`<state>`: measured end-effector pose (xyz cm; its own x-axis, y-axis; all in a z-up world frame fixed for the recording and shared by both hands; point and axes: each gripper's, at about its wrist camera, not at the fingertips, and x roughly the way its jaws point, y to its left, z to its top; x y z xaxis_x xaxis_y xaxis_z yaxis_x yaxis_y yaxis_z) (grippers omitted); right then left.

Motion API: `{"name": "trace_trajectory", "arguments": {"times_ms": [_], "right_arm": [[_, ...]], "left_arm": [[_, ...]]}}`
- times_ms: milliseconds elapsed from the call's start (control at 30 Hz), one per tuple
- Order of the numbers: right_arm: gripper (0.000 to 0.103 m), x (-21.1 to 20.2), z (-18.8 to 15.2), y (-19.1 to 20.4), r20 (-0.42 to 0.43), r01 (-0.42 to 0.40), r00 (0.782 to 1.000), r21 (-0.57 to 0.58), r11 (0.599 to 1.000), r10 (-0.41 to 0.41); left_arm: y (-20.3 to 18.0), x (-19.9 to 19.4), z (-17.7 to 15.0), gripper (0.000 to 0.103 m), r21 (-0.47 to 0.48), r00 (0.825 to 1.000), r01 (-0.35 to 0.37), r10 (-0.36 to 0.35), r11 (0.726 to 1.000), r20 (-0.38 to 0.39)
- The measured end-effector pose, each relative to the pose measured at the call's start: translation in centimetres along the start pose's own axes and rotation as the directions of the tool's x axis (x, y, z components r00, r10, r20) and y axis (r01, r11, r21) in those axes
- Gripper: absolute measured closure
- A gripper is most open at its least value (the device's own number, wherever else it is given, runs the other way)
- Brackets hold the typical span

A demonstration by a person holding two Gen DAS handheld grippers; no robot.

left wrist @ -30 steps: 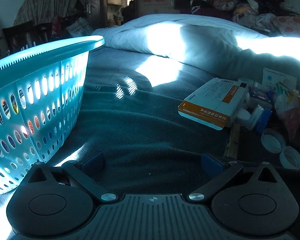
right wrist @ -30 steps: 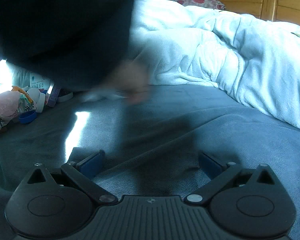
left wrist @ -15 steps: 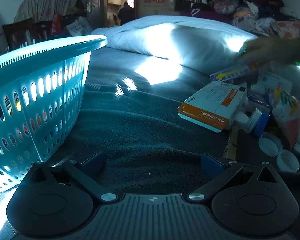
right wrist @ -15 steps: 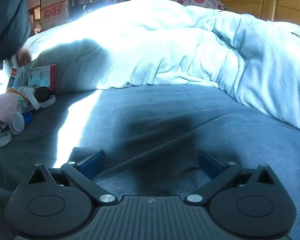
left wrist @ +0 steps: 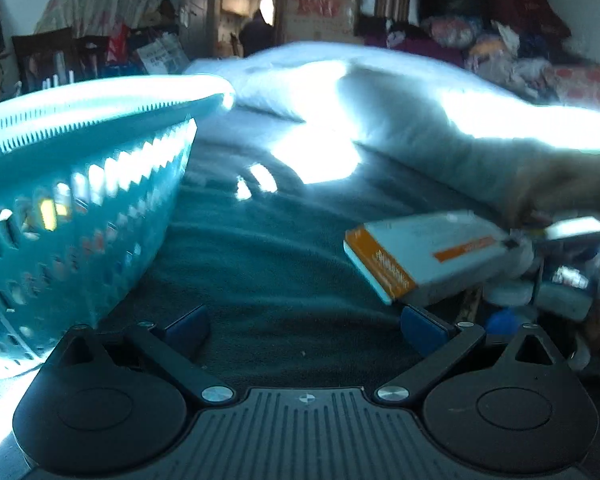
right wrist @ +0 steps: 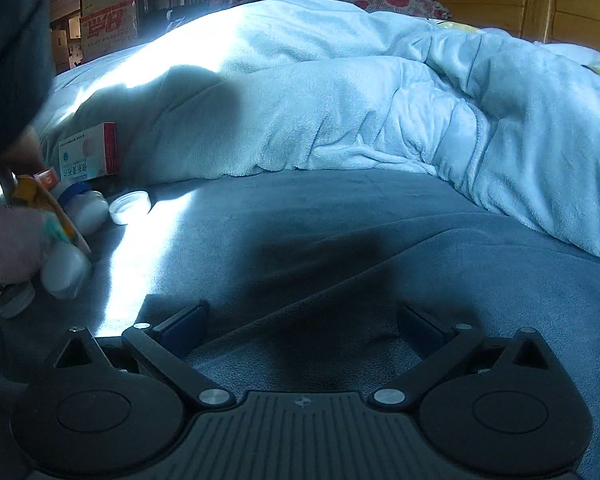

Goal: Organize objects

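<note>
My left gripper [left wrist: 306, 326] is open and empty, low over the dark blanket. A teal plastic basket [left wrist: 76, 200] stands to its left. A white and orange box [left wrist: 428, 258] lies just ahead of the right finger, on a blurred pile of small bottles and caps [left wrist: 548, 292]. A bare hand [left wrist: 564, 188] reaches into that pile from the right. My right gripper [right wrist: 302, 330] is open and empty over the blanket. At its far left lie a red and white box [right wrist: 90, 152], a white cap [right wrist: 130, 208] and white bottles [right wrist: 66, 268].
A rumpled pale blue duvet [right wrist: 380, 100] covers the bed behind both grippers. A wooden headboard [right wrist: 532, 4] stands at the back right. Furniture and cardboard boxes [left wrist: 324, 12] fill the room beyond the bed. A person's dark sleeve [right wrist: 8, 60] hangs at the right wrist view's left edge.
The left gripper has moved forward and right, so the orange box is now close to its right finger. The bare hand has dropped lower into the pile. The right gripper has barely moved.
</note>
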<state>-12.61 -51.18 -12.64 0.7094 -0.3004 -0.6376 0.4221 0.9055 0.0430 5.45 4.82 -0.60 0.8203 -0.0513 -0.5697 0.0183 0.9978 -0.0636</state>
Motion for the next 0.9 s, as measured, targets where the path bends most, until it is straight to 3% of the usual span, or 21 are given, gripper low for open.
{"name": "trace_trajectory", "arguments": {"times_ms": [200,467,567,667,733,800,900], "right_arm": [[0.000,0.0,0.0,0.0,0.000,0.000,1.000,0.000,1.000,0.000],[0.000,-0.1,0.1,0.1,0.000,0.000,1.000,0.000,1.000,0.000],[0.000,-0.1,0.1,0.1,0.000,0.000,1.000,0.000,1.000,0.000],[0.000,-0.1,0.1,0.1,0.000,0.000,1.000,0.000,1.000,0.000],[0.000,-0.1,0.1,0.2,0.000,0.000,1.000,0.000,1.000,0.000],[0.000,-0.1,0.1,0.1,0.000,0.000,1.000,0.000,1.000,0.000],[0.000,-0.1,0.1,0.2,0.000,-0.001,1.000,0.000,1.000,0.001]], "left_arm": [[1.0,-2.2,0.1,0.000,-0.045,0.993,0.051,-0.046,0.998,0.106],[1.1,-3.8,1.4,0.000,-0.042,0.960,0.239,-0.229,0.970,0.164],[-0.3,-3.7,2.2,0.000,-0.023,0.927,0.358,-0.353,0.933,0.127],[-3.3,-3.7,3.0,0.000,0.032,0.915,0.395,-0.396,0.918,0.083],[-6.7,-3.1,3.8,0.000,0.136,0.905,0.420,-0.426,0.897,0.012],[-9.7,-1.8,4.2,0.000,0.218,0.919,0.390,-0.393,0.895,-0.033],[-12.1,0.6,4.3,0.000,0.249,0.934,0.359,-0.346,0.900,-0.095]]}}
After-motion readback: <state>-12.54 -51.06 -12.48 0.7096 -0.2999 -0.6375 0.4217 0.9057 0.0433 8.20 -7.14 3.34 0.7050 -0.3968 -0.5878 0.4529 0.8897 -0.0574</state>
